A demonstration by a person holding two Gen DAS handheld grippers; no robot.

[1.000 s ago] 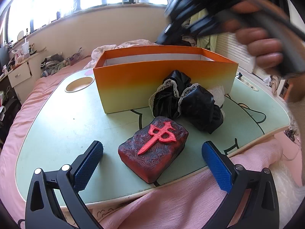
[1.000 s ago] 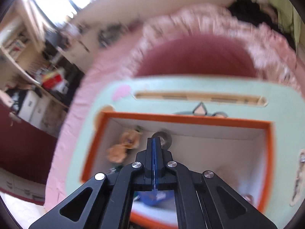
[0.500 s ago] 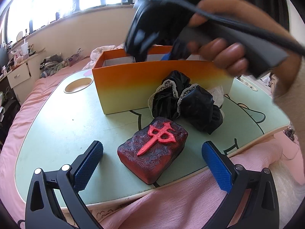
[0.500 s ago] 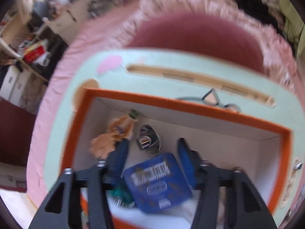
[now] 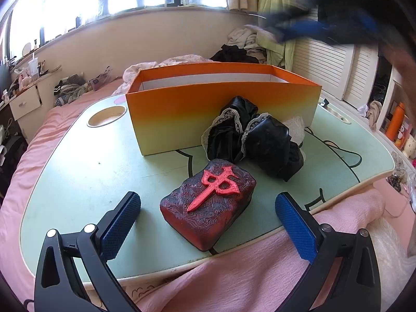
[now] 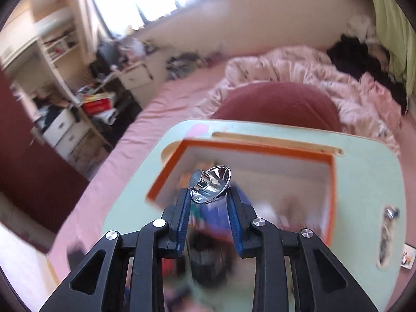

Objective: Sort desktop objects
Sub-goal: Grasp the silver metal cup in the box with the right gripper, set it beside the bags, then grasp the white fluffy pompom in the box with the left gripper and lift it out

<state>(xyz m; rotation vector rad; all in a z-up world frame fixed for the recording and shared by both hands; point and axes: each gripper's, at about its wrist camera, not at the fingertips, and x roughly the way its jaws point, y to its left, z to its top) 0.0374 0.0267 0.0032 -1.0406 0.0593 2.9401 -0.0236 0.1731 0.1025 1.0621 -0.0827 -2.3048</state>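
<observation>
The right gripper fills the lower middle of its view, jaws narrowed onto a shiny metal cone pinched between the blue pads; they have just been closing on it. Behind it, blurred, lies the orange box on the pale green table. In the left view, the left gripper stands wide (nothing between its pads) at the bottom, either side of a dark red block at centre. A black lace-edged cloth touches the box front.
</observation>
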